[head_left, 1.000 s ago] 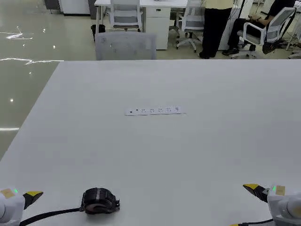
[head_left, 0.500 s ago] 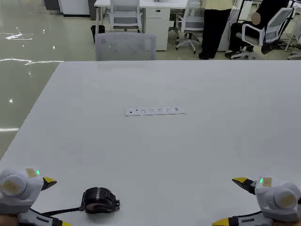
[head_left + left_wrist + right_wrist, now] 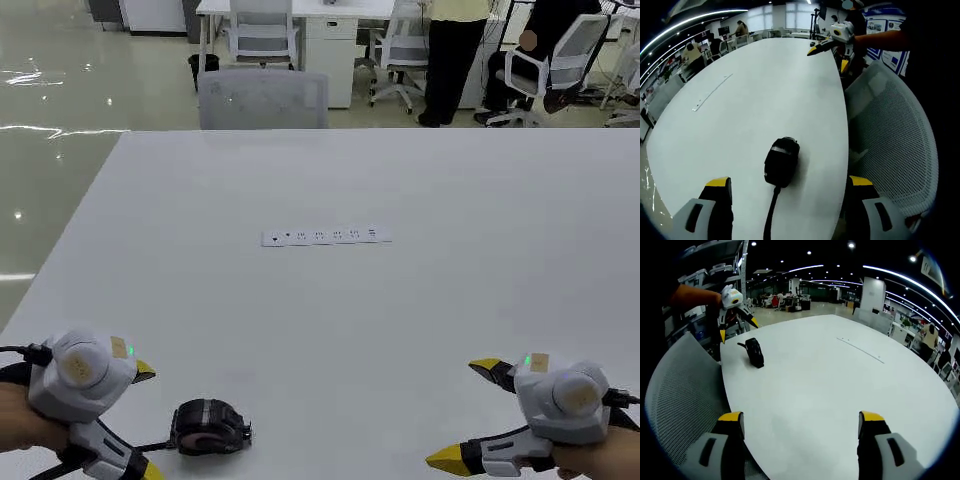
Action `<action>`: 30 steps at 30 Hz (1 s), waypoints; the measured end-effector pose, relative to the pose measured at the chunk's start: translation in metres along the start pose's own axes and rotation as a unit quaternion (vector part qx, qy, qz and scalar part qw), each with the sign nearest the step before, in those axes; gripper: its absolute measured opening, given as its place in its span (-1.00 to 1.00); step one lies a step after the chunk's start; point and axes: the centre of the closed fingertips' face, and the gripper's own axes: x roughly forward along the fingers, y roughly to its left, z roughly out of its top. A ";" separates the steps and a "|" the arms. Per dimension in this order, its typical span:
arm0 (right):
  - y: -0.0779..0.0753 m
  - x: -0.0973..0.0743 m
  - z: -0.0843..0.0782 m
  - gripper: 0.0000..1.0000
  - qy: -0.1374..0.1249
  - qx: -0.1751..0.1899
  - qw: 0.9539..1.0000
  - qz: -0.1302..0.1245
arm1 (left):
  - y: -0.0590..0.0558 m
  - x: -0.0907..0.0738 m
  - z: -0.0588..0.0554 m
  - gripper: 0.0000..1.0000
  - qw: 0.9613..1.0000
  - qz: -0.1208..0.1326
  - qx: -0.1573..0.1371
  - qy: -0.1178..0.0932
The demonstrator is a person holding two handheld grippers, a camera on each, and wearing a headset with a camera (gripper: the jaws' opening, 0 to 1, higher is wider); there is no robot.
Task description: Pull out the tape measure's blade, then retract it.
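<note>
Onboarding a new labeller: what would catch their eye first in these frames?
The black tape measure lies near the front edge of the big white table, with no blade pulled out and a dark cord trailing from it. The left gripper is wide open just beside it, while the right gripper, also open, is far off to the other side. A white power strip sits mid-table.

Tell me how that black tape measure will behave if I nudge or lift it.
The tape measure looks compact and rigid, so it should lift as one dense lump. It sits squat on the smooth table, so a push would probably slide it, not roll it. Its strap looks floppy and may trail behind.
</note>
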 end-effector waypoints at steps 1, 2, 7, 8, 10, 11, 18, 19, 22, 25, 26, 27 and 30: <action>0.001 0.001 0.001 0.92 0.000 -0.001 1.000 0.002 | 0.002 0.001 0.001 0.82 1.000 0.000 0.001 0.000; 0.003 0.003 0.004 0.92 0.000 -0.003 1.000 0.006 | 0.005 0.002 0.001 0.82 1.000 0.001 0.003 0.002; 0.006 0.013 0.011 0.91 0.010 -0.018 1.000 0.017 | 0.011 0.006 0.004 0.82 1.000 0.004 0.009 0.010; 0.006 0.016 0.012 0.91 0.011 -0.021 1.000 0.020 | 0.010 0.007 0.004 0.82 1.000 0.000 0.009 0.010; 0.007 0.020 0.017 0.92 0.014 -0.031 0.999 0.024 | 0.008 0.010 0.006 0.82 1.000 -0.005 0.012 0.010; 0.008 0.022 0.019 0.92 0.014 -0.034 0.999 0.026 | 0.008 0.012 0.006 0.82 1.000 -0.007 0.015 0.010; 0.008 0.039 0.039 0.94 0.009 -0.054 0.997 0.046 | 0.013 0.017 0.005 0.65 1.000 -0.006 0.019 0.021; 0.008 0.042 0.042 0.94 0.008 -0.062 0.997 0.051 | 0.014 0.017 0.006 0.63 1.000 -0.004 0.017 0.019; 0.005 0.047 0.044 0.94 0.016 -0.077 0.995 0.057 | 0.015 0.018 0.007 0.62 1.000 -0.001 0.009 0.015; 0.004 0.052 0.048 0.94 0.019 -0.083 0.994 0.065 | 0.012 0.021 0.010 0.63 1.000 -0.001 0.011 0.010; 0.005 0.053 0.049 0.94 0.019 -0.085 0.994 0.067 | 0.012 0.022 0.010 0.63 1.000 -0.001 0.011 0.009; 0.006 0.054 0.051 0.94 0.019 -0.090 0.993 0.070 | 0.010 0.024 0.011 0.63 1.000 -0.004 0.009 0.009; 0.011 0.057 0.055 0.94 0.017 -0.098 0.992 0.076 | 0.005 0.027 0.012 0.62 1.000 -0.009 0.009 0.011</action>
